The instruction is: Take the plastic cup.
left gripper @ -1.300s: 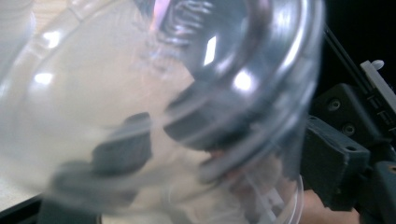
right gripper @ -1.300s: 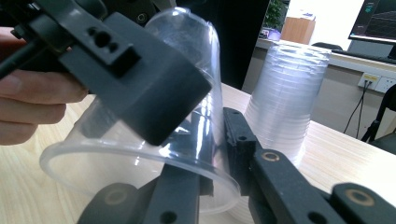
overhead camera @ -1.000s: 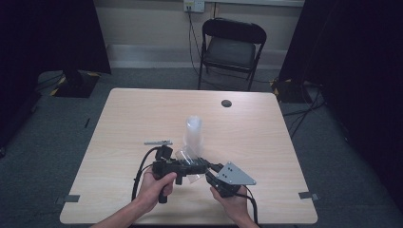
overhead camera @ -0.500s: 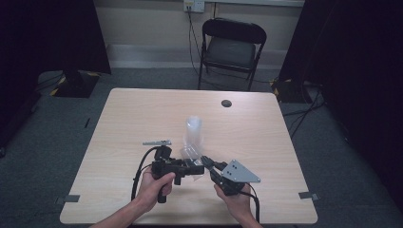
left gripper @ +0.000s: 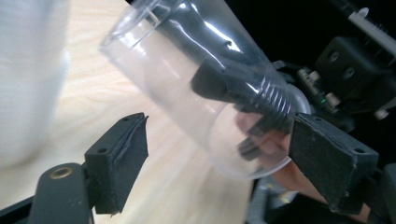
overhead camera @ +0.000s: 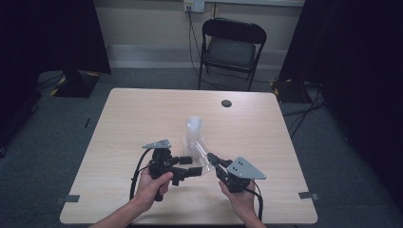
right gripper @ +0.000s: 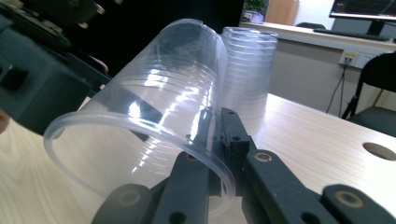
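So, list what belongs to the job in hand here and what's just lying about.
In the job:
- clear plastic cup, tilted, its rim pinched by the right gripper
- left gripper, jaws either side of the cup, not clamped
- stack of clear cups upright on the table

Lying about:
- folding chair behind the table
- wall socket

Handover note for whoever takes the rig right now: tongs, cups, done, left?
Right tongs: shut on the wall of a single clear cup, one jaw inside the mouth, one outside, cup tilted above the table.
Left tongs: open, jaws either side of that cup's base end; whether a pad touches is unclear.
Stack of clear cups: upright mid-table, just behind the held cup.
Done: one cup apart from the stack.
Left: probably set it down; the stack is unhandled.
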A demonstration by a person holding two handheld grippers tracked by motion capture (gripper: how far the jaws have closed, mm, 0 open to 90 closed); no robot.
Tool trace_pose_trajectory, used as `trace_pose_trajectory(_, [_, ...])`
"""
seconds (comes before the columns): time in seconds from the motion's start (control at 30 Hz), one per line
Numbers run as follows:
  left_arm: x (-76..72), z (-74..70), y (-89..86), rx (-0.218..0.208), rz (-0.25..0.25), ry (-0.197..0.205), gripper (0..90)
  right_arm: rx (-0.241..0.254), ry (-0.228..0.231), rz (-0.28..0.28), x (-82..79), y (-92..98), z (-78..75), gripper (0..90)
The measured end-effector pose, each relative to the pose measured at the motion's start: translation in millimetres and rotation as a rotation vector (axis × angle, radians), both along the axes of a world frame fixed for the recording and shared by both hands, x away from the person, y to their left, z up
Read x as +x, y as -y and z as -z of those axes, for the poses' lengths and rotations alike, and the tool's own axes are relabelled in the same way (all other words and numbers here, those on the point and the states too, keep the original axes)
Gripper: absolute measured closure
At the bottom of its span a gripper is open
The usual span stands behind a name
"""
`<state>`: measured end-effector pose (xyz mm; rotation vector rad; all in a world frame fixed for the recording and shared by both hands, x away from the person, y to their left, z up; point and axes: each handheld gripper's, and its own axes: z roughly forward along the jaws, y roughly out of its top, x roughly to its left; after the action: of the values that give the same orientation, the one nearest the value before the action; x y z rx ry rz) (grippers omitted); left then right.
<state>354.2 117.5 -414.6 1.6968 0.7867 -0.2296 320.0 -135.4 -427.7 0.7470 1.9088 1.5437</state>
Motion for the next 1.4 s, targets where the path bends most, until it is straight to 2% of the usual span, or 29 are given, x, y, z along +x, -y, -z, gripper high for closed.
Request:
trace_pose_trajectory(0.2, [-2.0, -4.1, -0.8, 0.016, -0.004, 0.049, 20.0, 0.009, -0.024, 0.016, 3.8, 5.5, -2.8, 89.8])
trace_pose_trajectory(0.3, [-3.2, -5.7, -0.9, 0.03, -0.021, 0.079, 20.0, 0.016, -0.038, 0.021, 4.1, 7.7, -4.8, 89.8])
trace_pose_trajectory(0.37, [-3.6, -5.4, -1.7, 0.077, -0.041, 0.121, 20.2, 0.008, -0.047, 0.023, 4.1, 9.0, -6.2, 89.7])
trace_pose_trajectory(0.47, [-3.1, -3.5, -6.1, 0.113, -0.07, 0.143, 22.0, -0.014, -0.104, 0.031, 5.5, 12.1, -7.5, 89.8])
trace_pose_trajectory(0.57, [-4.6, -1.2, -12.2, 0.162, -0.118, 0.223, 23.4, -0.015, -0.143, 0.03, 6.6, 15.1, -7.6, 89.9])
trace_pose_trajectory(0.6, [-4.9, 0.4, -12.8, 0.178, -0.14, 0.242, 22.2, -0.009, -0.155, 0.027, 7.2, 15.7, -7.7, 90.0])
trace_pose_trajectory(0.67, [-5.6, 3.7, -14.3, 0.18, -0.15, 0.267, 20.7, -0.005, -0.172, 0.021, 8.3, 16.8, -8.0, 90.0])
trace_pose_trajectory(0.7, [-6.5, 5.7, -14.6, 0.197, -0.161, 0.287, 21.2, -0.003, -0.178, 0.017, 9.1, 17.1, -8.0, 90.0])
trace_pose_trajectory(0.83, [-9.3, 8.2, -12.7, 0.237, -0.145, 0.327, 24.2, -0.006, -0.226, 0.002, 11.6, 18.1, -7.9, 89.9])
trace_pose_trajectory(0.9, [-10.9, 8.7, -12.6, 0.244, -0.126, 0.323, 24.0, 0.002, -0.272, -0.033, 14.0, 19.2, -7.6, 89.9])
trace_pose_trajectory(0.97, [-12.1, 9.8, -12.7, 0.287, -0.105, 0.332, 23.3, -0.012, -0.296, -0.033, 15.0, 19.7, -7.7, 90.0])
trace_pose_trajectory(1.03, [-12.5, 11.6, -13.2, 0.289, -0.1, 0.32, 23.5, -0.016, -0.324, -0.046, 16.4, 20.7, -7.6, 90.0])
trace_pose_trajectory(1.1, [-13.2, 12.9, -13.0, 0.301, -0.072, 0.317, 23.3, -0.023, -0.348, -0.057, 17.1, 21.4, -7.8, 90.0])
trace_pose_trajectory(1.23, [-16.8, 13.3, -10.5, 0.327, -0.051, 0.367, 23.2, -0.038, -0.385, -0.062, 19.4, 22.8, -8.2, 89.7])
trace_pose_trajectory(1.4, [-17.6, 15.8, -10.4, 0.36, -0.053, 0.393, 25.1, -0.055, -0.43, -0.079, 21.4, 23.9, -8.9, 89.6])
